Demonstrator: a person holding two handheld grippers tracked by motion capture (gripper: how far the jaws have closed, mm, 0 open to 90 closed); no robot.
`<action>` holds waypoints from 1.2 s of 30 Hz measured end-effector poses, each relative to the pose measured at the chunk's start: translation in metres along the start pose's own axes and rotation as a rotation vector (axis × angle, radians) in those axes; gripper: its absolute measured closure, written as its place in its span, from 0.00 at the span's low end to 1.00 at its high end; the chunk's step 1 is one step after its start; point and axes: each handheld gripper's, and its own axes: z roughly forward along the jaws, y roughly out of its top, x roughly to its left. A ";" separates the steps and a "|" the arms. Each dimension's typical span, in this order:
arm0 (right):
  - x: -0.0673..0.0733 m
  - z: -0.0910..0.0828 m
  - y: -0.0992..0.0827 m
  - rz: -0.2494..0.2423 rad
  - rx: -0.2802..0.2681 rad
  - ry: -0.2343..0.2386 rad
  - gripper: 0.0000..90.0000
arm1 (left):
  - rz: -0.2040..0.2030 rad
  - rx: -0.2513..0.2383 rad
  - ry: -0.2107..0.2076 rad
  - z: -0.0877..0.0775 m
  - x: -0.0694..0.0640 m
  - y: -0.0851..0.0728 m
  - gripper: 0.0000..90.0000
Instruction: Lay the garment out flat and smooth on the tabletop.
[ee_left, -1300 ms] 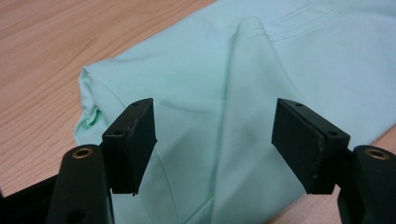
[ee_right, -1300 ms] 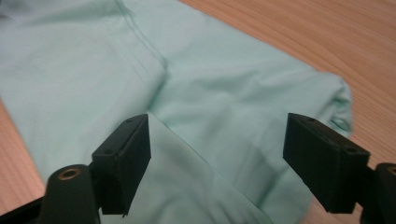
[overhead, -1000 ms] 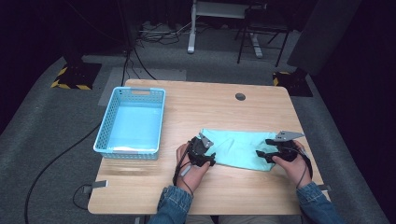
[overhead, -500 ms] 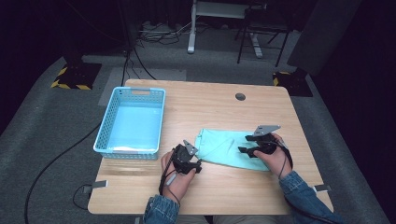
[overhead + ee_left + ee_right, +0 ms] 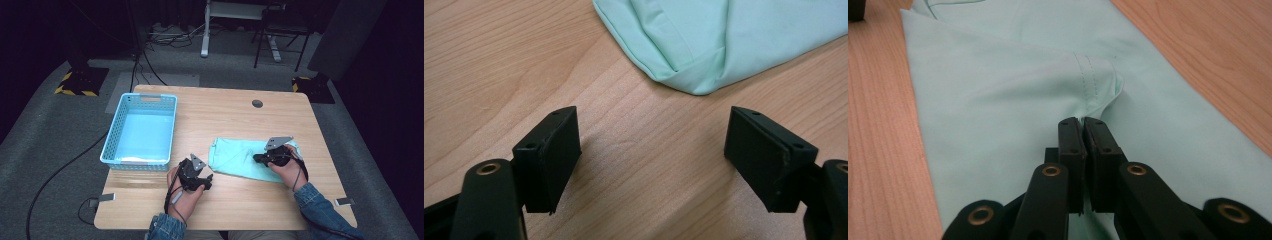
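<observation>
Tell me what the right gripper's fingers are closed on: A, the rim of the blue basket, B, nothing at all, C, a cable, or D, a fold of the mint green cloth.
D: in the right gripper view the right gripper has its fingers pinched together on a raised fold of the mint green cloth.

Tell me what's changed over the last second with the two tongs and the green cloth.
The right tongs have just been closing and now pinch a fold of the green cloth. The left tongs slid off the cloth toward the person and opened further over bare table. The blue basket stayed put.
</observation>
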 end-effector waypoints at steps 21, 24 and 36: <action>0.087 -0.104 -0.019 -0.101 -0.111 0.115 0.58 | 0.002 -0.001 -0.001 0.000 0.000 0.000 0.25; 0.071 -0.107 -0.023 -0.032 -0.139 0.066 0.50 | 0.002 -0.001 -0.001 0.000 0.000 0.000 0.25; 0.018 -0.076 -0.036 0.104 -0.129 -0.059 0.37 | 0.001 -0.002 0.000 0.001 0.001 0.001 0.25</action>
